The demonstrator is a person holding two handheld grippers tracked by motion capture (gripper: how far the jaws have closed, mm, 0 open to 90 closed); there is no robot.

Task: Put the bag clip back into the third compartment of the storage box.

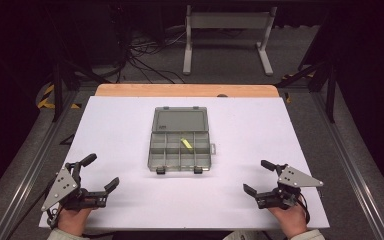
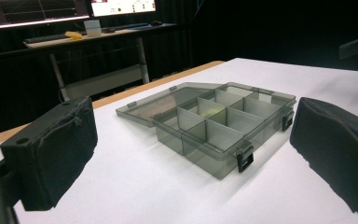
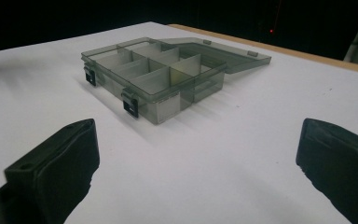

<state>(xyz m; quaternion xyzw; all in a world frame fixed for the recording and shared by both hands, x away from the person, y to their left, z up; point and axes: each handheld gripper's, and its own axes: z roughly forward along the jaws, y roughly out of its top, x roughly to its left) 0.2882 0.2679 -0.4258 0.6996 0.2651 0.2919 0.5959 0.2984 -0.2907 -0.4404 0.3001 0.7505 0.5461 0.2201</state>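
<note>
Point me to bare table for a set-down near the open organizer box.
Bare white table on both sides of the compartment box, out to the table edges. Another free strip lies between the box's front latches and the left gripper and right gripper. Tightest spot: behind the box, where the flat-open lid lies.

Black two-jaw left gripper [image 1: 100, 172] and right gripper [image 1: 256, 176]; grey three-cornered screw-dotted plates; pale sleeve cuffs

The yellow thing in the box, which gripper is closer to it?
Right, though only slightly. The yellow piece lies right of the box's middle; the right gripper is toward its near-right, and the left gripper waits farther off at near-left.
</note>
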